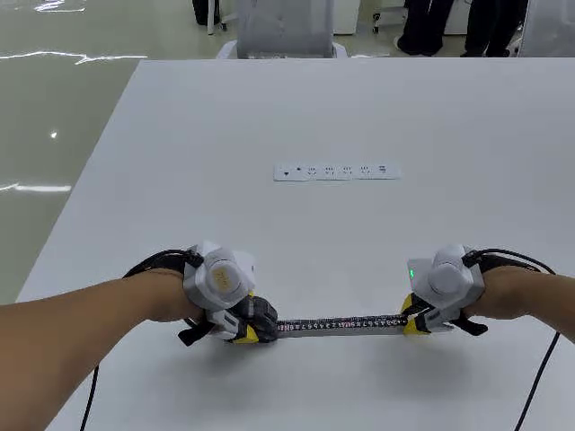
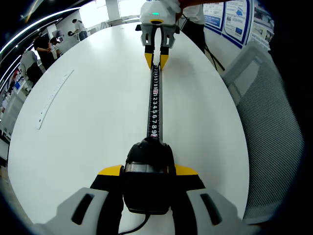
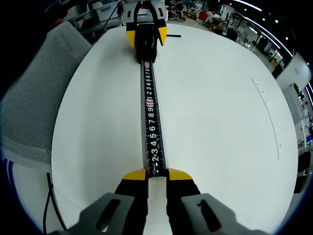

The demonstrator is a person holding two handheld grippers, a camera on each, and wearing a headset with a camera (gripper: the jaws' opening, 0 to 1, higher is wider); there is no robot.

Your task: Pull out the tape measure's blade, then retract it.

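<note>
Your left hand-held gripper clamps the tape measure's case; your right hand-held gripper pinches the blade, stretched along the counter.

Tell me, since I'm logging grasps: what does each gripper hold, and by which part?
The left gripper clamps the tape measure's black case by its sides; the right gripper pinches the free end of its blade.

matt white table; black plastic tape measure case, slightly glossy; smooth metal blade.

Opposed gripper views — shared blade
</note>
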